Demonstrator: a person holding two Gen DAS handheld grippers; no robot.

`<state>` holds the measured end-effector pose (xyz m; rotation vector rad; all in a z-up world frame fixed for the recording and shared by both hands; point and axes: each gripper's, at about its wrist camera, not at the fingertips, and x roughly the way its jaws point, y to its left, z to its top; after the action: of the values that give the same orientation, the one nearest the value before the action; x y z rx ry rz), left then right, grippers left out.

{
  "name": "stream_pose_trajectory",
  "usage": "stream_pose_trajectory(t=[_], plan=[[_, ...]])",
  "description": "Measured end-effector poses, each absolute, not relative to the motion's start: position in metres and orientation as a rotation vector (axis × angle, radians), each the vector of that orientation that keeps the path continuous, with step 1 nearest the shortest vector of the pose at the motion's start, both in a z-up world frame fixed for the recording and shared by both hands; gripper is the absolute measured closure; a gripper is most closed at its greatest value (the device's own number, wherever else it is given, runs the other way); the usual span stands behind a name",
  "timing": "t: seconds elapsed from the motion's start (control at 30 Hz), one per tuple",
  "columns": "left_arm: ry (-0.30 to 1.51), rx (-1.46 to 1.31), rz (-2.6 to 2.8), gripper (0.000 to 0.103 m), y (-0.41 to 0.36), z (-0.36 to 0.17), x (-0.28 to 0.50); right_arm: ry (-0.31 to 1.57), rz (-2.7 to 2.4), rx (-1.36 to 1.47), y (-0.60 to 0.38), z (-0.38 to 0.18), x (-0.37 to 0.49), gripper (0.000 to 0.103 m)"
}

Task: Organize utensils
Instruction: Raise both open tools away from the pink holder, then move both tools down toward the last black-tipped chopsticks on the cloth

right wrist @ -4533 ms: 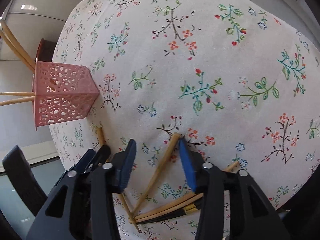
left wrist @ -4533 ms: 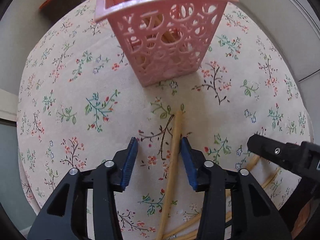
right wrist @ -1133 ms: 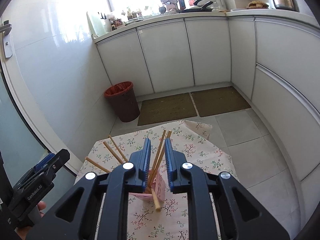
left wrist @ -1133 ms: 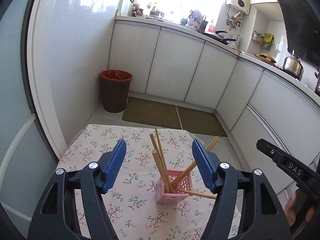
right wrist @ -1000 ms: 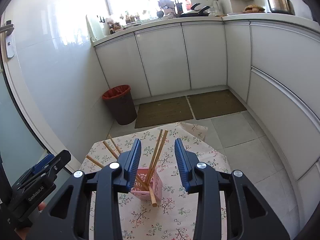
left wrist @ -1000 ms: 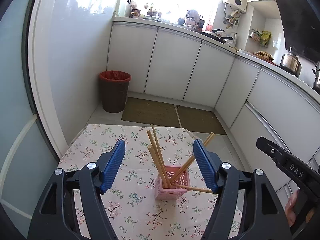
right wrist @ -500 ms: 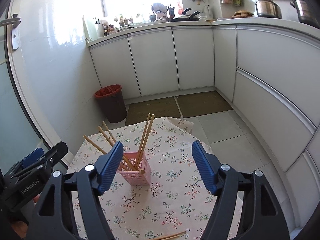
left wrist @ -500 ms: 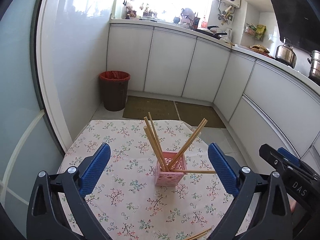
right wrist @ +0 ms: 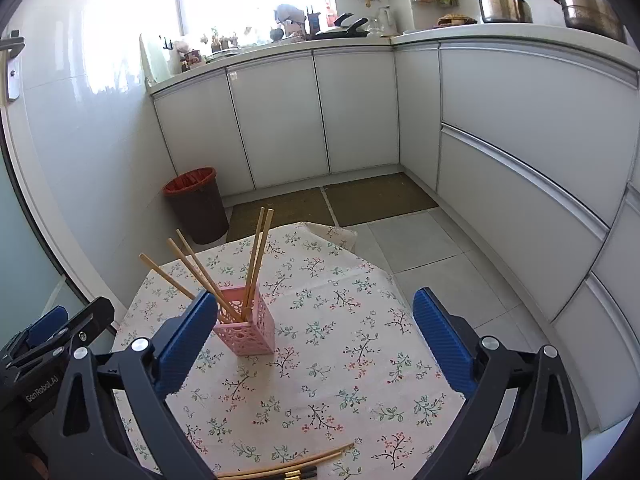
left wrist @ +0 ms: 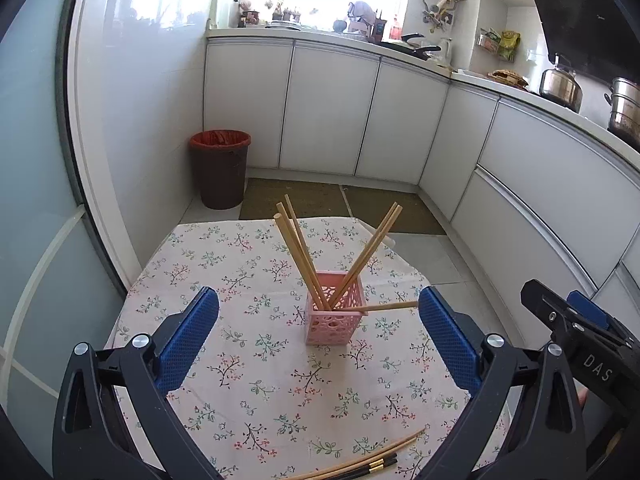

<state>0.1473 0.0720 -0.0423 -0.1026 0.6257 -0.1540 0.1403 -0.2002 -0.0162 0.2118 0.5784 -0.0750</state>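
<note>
A pink perforated basket [left wrist: 335, 312] [right wrist: 246, 328] stands mid-table with several wooden chopsticks [left wrist: 304, 252] [right wrist: 256, 256] leaning out of it. More loose chopsticks [left wrist: 360, 460] [right wrist: 288, 464] lie near the table's front edge. My left gripper [left wrist: 317, 296] hovers above the table, short of the basket, open wide with nothing between its pads. My right gripper [right wrist: 314, 296] hangs to the right of the basket; its jaws are opening and hold nothing. Each gripper shows at the edge of the other's view.
The table wears a floral cloth [left wrist: 248, 380] [right wrist: 360, 360]. Beyond it are a brown bin with a red liner [left wrist: 220, 168] [right wrist: 194, 204], floor mats [left wrist: 292, 200] and white cabinets [left wrist: 328, 108]. A glass door [left wrist: 36, 200] runs along the left.
Both grippers' jaws spread wide; the right ones were nearly shut around the chopstick tops. Both grippers drew back from the basket, and the loose chopsticks came into view at the bottom.
</note>
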Motion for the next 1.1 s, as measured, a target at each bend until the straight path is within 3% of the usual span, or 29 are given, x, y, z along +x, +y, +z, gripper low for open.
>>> stream_pose_trajectory(t=[0.17, 0.4, 0.57, 1.1], plan=[[0.785, 0.020, -0.218, 0.007, 0.053, -0.081, 0.159, 0.689, -0.131, 0.297, -0.225, -0.049, 0.119, 0.007], [1.160, 0.303, -0.387, 0.007, -0.005, -0.191, 0.168, 0.907, -0.213, 0.355, -0.253, -0.110, 0.086, 0.007], [1.218, 0.440, -0.509, 0.007, -0.045, -0.224, 0.157, 1.031, -0.233, 0.489, -0.275, -0.140, 0.071, 0.007], [1.293, 0.577, -0.469, 0.011, -0.091, -0.283, 0.191, 1.092, -0.264, 0.573, -0.296, -0.156, 0.071, 0.007]])
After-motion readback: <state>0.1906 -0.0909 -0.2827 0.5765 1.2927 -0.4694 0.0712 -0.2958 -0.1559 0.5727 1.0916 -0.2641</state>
